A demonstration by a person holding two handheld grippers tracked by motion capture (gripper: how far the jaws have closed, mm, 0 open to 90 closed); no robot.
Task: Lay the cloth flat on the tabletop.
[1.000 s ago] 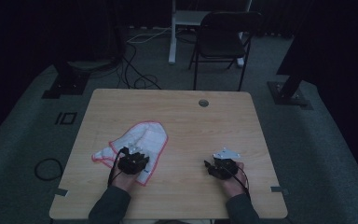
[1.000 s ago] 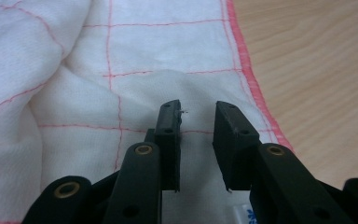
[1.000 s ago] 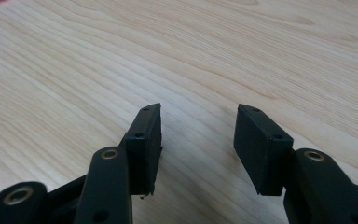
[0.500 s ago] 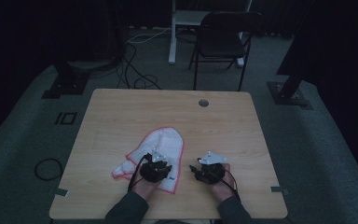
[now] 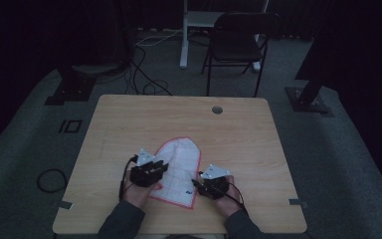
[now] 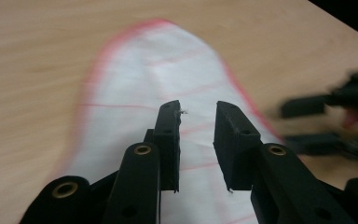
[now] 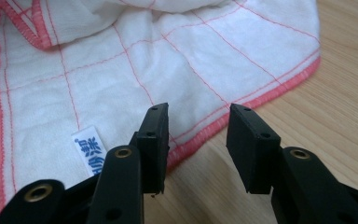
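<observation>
We found the white cloth (image 5: 179, 167) with its red hem lying flat on the near middle of the wooden table (image 5: 129, 119), its rounded end pointing away from the person and its straighter end toward the near edge. The left gripper (image 5: 151, 167) sat over the cloth's left border, jaws parted with nothing between them; in the left gripper view the cloth (image 6: 168, 93) ran on ahead of the jaws to its curved red edge, with bare wood beyond on both sides. The right gripper (image 5: 206, 181) stood just beside the cloth's right hem, its jaws likewise released and empty. In the right gripper view we saw that hem (image 7: 242, 109) crossing slantwise in front of the gap between the jaws, the left jaw over cloth and the right jaw over bare table; a small label with blue print (image 7: 89, 149) lay on the cloth near the left jaw, and a folded layer sat farther up. The far half of the table offered open wood, apart from a small round hole (image 5: 217, 109) near its far edge.
</observation>
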